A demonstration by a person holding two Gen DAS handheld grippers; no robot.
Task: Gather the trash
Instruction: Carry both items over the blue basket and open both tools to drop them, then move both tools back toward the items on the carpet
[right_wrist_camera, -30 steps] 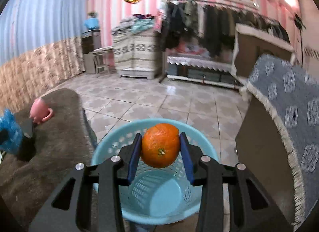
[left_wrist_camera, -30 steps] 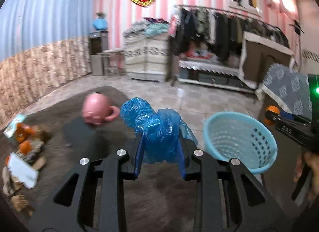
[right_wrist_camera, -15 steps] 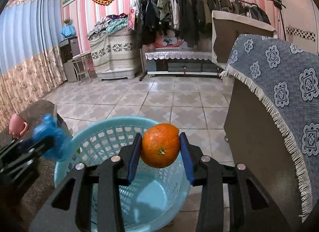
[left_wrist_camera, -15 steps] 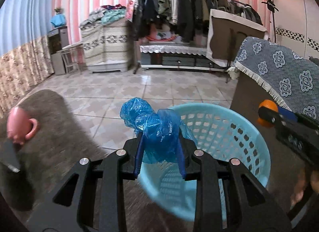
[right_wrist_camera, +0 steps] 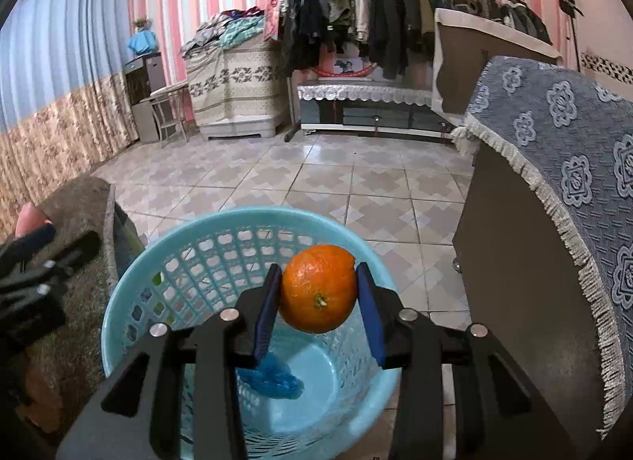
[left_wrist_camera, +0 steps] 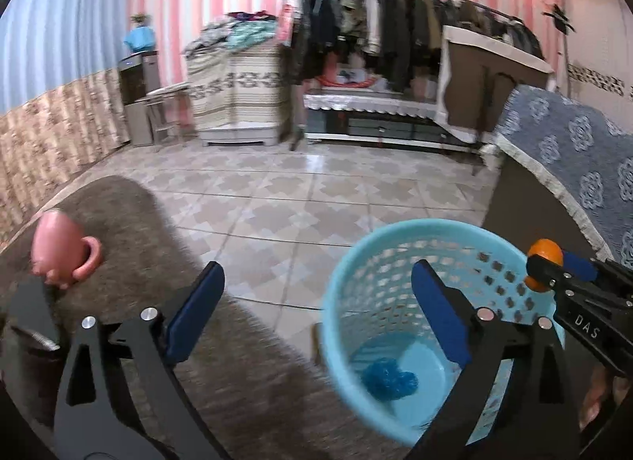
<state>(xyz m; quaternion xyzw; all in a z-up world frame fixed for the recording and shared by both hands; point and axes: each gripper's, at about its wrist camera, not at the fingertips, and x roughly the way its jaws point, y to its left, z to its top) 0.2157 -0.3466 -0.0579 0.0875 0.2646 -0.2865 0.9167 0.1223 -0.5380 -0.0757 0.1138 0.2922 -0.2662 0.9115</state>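
A light blue plastic basket (left_wrist_camera: 356,262) stands on the floor beside the brown carpet; it also shows in the right wrist view (right_wrist_camera: 130,293). A crumpled blue plastic bag (left_wrist_camera: 389,379) lies on its bottom, seen too in the right wrist view (right_wrist_camera: 273,379). My left gripper (left_wrist_camera: 316,309) is open and empty, over the basket's left rim. My right gripper (right_wrist_camera: 318,293) is shut on an orange (right_wrist_camera: 318,287) and holds it above the basket's opening; it shows at the right of the left wrist view (left_wrist_camera: 554,266).
A pink pig-shaped cup (left_wrist_camera: 59,250) sits on the brown carpet (left_wrist_camera: 130,222) at the left. A cabinet draped in a blue patterned cloth (right_wrist_camera: 561,143) stands close to the right of the basket. Tiled floor (right_wrist_camera: 316,167) stretches beyond to a clothes rack.
My left gripper has opened and the blue bag has dropped into the basket. The right gripper has kept hold of the orange over the basket.
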